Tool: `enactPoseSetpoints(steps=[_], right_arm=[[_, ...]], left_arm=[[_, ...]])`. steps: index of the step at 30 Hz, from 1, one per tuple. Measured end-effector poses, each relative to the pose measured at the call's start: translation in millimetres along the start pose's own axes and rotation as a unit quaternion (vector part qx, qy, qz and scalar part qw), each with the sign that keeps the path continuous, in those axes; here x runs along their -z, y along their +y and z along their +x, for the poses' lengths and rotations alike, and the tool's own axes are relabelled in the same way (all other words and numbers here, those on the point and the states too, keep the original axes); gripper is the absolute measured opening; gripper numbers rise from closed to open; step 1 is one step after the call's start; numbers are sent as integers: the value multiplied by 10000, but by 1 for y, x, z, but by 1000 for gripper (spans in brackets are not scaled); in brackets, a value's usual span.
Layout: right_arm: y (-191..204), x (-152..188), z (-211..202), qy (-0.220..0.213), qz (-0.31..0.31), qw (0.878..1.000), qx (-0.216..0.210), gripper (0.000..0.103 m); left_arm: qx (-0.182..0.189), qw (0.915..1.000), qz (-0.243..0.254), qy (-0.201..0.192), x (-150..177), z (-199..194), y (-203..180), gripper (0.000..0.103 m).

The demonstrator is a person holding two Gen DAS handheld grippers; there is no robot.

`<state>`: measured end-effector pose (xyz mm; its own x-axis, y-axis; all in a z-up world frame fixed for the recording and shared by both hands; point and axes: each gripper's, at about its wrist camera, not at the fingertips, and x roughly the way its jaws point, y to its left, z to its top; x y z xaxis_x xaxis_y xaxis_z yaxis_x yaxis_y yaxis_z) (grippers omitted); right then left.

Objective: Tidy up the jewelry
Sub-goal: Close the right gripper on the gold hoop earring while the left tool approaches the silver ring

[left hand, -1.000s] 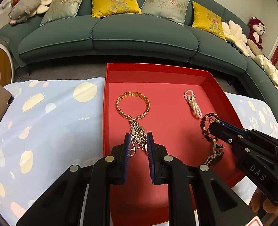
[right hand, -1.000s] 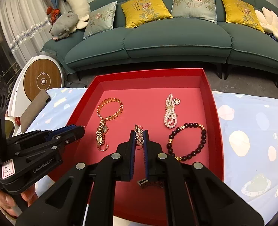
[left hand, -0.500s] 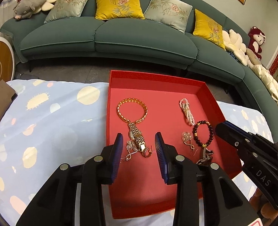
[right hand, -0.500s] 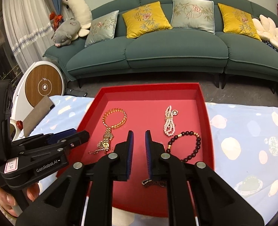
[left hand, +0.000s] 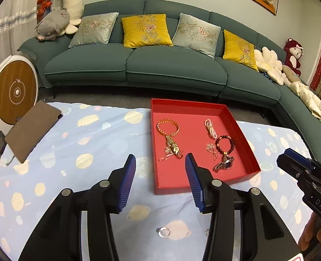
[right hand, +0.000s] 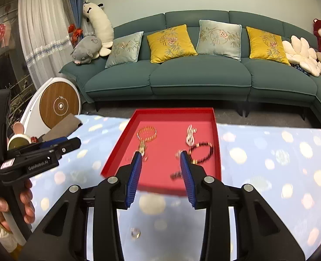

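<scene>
A red tray (left hand: 204, 184) (right hand: 114, 158) lies on the blue patterned cloth. In it are a gold chain bracelet (left hand: 168, 127) (right hand: 147, 133), a gold watch (left hand: 173, 146), a white pearl strand (left hand: 210, 128) (right hand: 190, 135), a dark bead bracelet (left hand: 225, 144) (right hand: 201, 151), a small silver chain (left hand: 210, 148) and a dark watch (left hand: 224, 164). A small silver ring (left hand: 164, 232) (right hand: 135, 232) lies on the cloth in front of the tray. My left gripper (left hand: 160, 163) is open and empty, pulled back before the tray. My right gripper (right hand: 160, 163) is open and empty too.
A brown pad (left hand: 33, 128) lies at the cloth's left edge, beside a round white and wood device (left hand: 14, 92). A green sofa (left hand: 160, 65) with cushions and plush toys stands behind the table. The right gripper body (left hand: 308, 180) shows at the left view's right edge.
Both grippers have let go of jewelry in the tray, opened wide, and drawn back and up from the tray. The silver ring on the cloth has come into view.
</scene>
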<state>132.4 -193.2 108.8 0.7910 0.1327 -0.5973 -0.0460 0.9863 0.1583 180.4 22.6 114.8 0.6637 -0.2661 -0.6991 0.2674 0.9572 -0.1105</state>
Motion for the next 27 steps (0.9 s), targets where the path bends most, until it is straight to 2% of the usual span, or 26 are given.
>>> enactPoseSetpoints(steps=[3, 6, 15, 27], right_arm=[[3, 25, -13, 113, 176, 9997, -104, 37], [11, 52, -14, 264, 182, 9994, -127, 43], [33, 106, 30, 1045, -365, 9937, -177, 43], [52, 127, 73, 1388, -696, 9875, -281, 43]], left_arm=[[-92, 9999, -1, 70, 23, -11, 4, 45], [-141, 9998, -11, 173, 42, -15, 6, 45], [-299, 9983, 132, 490, 87, 1, 11, 50], [-264, 9961, 116, 832, 110, 22, 40, 51]])
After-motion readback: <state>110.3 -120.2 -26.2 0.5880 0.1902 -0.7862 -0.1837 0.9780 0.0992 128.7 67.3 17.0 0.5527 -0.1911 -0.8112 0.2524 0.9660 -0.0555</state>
